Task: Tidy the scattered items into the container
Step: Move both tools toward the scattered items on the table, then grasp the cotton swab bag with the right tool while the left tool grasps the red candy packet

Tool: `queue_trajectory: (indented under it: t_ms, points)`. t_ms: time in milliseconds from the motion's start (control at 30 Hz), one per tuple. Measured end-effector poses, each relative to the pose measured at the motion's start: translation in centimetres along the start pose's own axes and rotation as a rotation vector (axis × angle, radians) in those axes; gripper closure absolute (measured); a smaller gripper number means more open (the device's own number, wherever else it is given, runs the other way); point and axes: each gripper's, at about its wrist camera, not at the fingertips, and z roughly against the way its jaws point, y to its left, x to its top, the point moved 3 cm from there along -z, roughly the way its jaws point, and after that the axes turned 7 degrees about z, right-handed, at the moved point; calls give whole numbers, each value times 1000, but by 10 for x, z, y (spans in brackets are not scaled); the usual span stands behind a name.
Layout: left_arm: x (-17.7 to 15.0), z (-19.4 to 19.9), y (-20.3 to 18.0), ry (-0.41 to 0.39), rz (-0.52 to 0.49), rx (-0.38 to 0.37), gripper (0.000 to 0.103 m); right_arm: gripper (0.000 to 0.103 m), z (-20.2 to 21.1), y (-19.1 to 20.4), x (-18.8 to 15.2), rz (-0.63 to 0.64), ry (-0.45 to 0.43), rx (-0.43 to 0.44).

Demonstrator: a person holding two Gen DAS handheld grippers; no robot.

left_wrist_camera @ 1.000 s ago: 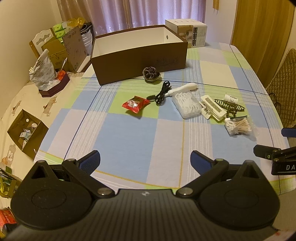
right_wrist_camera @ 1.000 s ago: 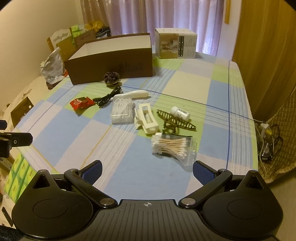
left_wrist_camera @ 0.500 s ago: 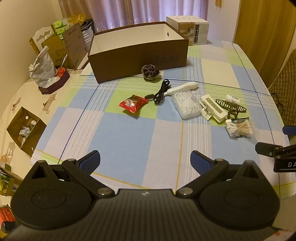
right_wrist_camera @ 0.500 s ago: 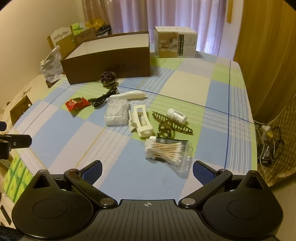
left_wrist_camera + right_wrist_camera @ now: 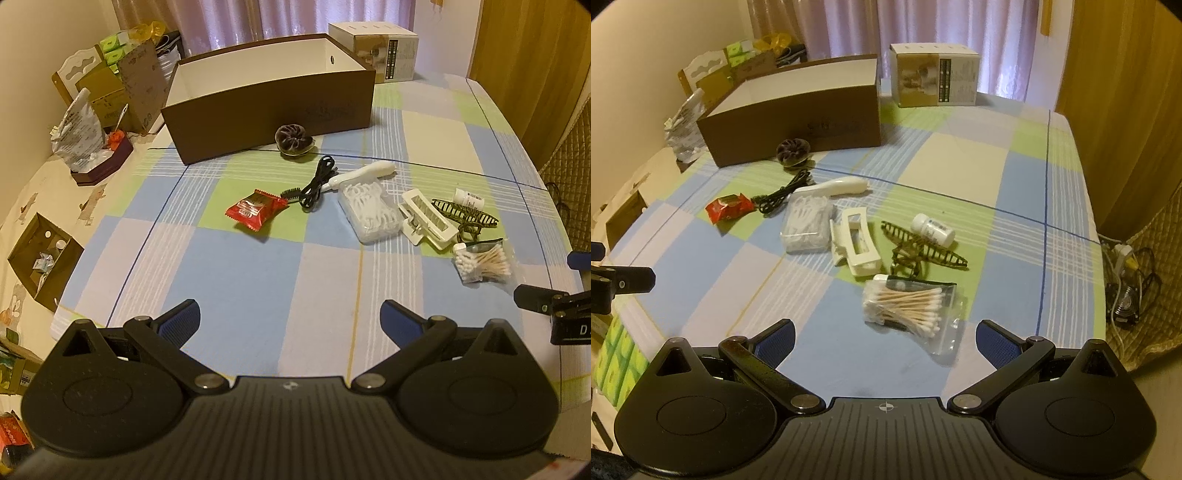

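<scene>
I am holding my left claw (image 5: 290, 319) and my right claw (image 5: 884, 338) spread wide and empty above the near edge of the checked counter (image 5: 240, 273). The brown box (image 5: 273, 107), open-topped with a white inside, is standing at the far side. A dark scrunchie (image 5: 293, 140) is lying just in front of its wall. The scattered items are sitting mid-counter: a red snack packet (image 5: 255, 208), a black cable (image 5: 316, 182), a white handheld device (image 5: 364, 173), what looks like a case of floss picks (image 5: 371, 212), a white hair clip (image 5: 857, 247), a dark hair clip (image 5: 923, 251), a small white bottle (image 5: 932, 229) and a bag of cotton swabs (image 5: 910, 304).
</scene>
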Motion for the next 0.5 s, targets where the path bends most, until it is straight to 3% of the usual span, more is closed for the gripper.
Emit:
queue_trajectory:
  t_ms: [500]
  points:
    - [8, -35, 6, 50, 19, 4, 1, 2, -43, -23, -5, -74, -9, 14]
